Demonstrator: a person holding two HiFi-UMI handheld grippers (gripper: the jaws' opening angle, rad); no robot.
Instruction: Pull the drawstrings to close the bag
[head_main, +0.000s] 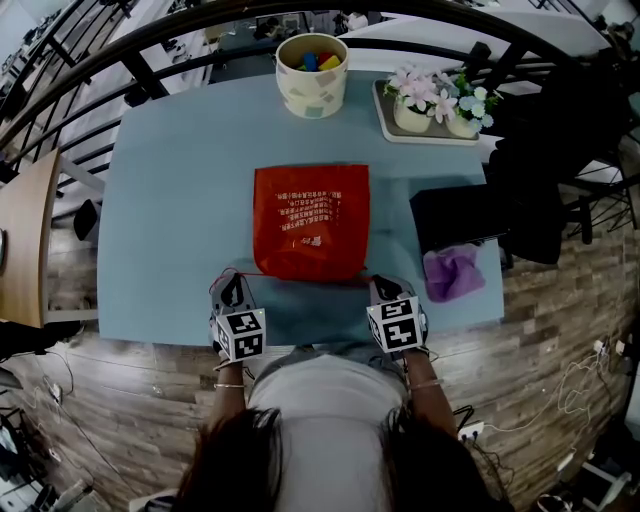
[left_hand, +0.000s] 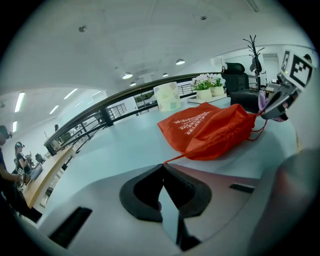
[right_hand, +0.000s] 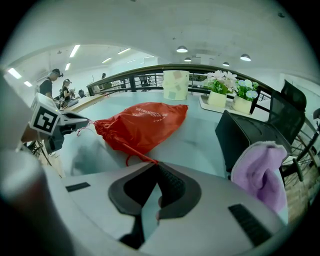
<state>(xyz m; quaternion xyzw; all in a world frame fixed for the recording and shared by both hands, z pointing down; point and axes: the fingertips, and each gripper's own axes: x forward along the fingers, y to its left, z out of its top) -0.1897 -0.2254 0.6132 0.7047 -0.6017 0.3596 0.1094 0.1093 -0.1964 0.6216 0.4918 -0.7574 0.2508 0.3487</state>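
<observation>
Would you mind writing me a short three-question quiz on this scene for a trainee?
1. True or false: in the head view, the purple cloth lies right of the red bag, not touching it.
2. The left gripper and the right gripper are each shut on: A a drawstring; B the bag's fabric; C nothing.
3. Fill in: the bag's gathered mouth points ___ the two grippers (towards / away from).
Key: 1 true; 2 A; 3 towards.
</observation>
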